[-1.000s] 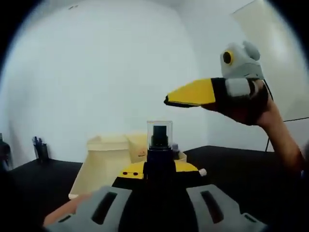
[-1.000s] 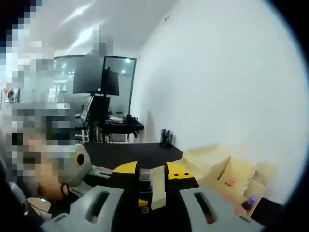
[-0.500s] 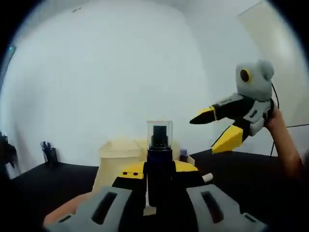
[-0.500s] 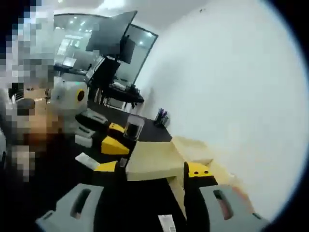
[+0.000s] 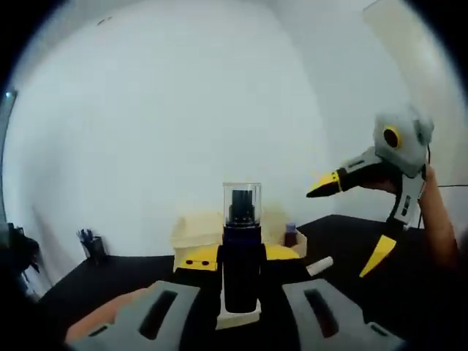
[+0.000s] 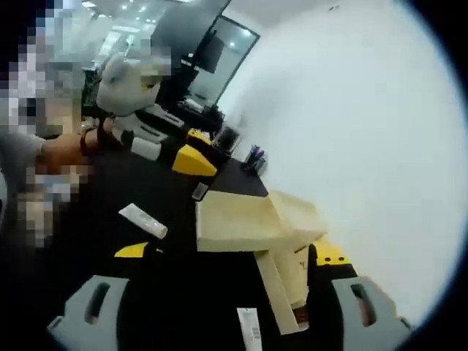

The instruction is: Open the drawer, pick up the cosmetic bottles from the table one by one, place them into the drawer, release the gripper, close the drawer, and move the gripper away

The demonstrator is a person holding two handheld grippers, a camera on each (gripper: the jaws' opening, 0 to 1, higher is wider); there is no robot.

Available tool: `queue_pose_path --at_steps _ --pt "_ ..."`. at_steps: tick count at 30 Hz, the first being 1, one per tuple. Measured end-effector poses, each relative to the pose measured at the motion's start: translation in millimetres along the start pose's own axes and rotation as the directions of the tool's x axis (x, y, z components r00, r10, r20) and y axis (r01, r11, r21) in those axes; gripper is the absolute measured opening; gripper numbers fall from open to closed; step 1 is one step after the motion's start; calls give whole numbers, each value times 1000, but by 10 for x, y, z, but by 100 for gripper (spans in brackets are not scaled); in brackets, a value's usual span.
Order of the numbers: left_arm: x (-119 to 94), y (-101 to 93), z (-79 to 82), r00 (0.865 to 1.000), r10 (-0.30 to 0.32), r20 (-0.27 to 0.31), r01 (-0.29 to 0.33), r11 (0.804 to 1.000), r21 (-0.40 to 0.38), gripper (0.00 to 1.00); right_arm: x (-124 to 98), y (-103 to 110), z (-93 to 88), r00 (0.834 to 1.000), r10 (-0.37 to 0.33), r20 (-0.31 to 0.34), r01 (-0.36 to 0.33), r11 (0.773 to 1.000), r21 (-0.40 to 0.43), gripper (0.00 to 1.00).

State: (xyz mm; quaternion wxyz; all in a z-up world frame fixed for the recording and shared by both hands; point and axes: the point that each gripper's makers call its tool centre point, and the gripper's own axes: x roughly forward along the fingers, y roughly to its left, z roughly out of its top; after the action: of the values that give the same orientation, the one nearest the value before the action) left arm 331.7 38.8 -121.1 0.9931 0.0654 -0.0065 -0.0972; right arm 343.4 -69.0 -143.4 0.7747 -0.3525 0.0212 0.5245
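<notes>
Left gripper view: left gripper point(image 5: 241, 281) has its jaws clamped on a dark bottle point(image 5: 242, 252) with a clear cap, held upright between the yellow tips. Beyond the jaws stands the cream drawer unit point(image 5: 207, 228) on the black table point(image 5: 110, 274); a small purple-topped bottle point(image 5: 291, 234) sits just beside the unit, to the right of the jaws. A small white tube-like item point(image 5: 319, 266) lies on the table right of the jaw tips (too blurred to name further). A cup of pens point(image 5: 93, 246) stands far off to the left of the jaws, against the white wall point(image 5: 161, 110). The right gripper point(image 5: 365, 223) hangs above the table well to the right, held by a hand point(image 5: 431, 212); its two yellow-tipped jaws are spread wide apart with nothing between them.

Right gripper view: the picture is strongly rolled. The right gripper point(image 6: 234, 256) shows one yellow tip at each side, far apart, nothing held. Between and just beyond them the cream drawer unit point(image 6: 285, 219) has its drawer point(image 6: 234, 227) pulled out; I cannot tell what lies inside it. A white tube point(image 6: 143, 220) lies on the black table point(image 6: 183, 292) left of the drawer, near the left jaw tip. Another white tube point(image 6: 249, 327) lies close in, between the jaw bases. The left gripper point(image 6: 196, 157) enters at upper left, beyond the drawer, with the dark bottle point(image 6: 225, 137) in its tips.
</notes>
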Motion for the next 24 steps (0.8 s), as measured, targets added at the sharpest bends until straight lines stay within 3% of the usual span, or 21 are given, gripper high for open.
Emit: queue_pose_path --at_steps 10,18,22,24 --pt "90 42 -47 996 34 -86 -29 998 62 15 -91 -122 -47 998 -57 -27 56 998 -18 91" --pt "204 77 -59 984 8 -176 -2 999 36 15 -199 -150 -60 997 -76 -11 76 997 -27 90" --pt "266 76 -136 973 -21 -229 17 1000 -20 15 -188 -179 -73 997 -75 -9 75 997 -20 89" --pt "295 59 -239 957 -30 -289 18 999 -43 15 -185 -174 -102 997 -75 -17 74 997 -24 89"
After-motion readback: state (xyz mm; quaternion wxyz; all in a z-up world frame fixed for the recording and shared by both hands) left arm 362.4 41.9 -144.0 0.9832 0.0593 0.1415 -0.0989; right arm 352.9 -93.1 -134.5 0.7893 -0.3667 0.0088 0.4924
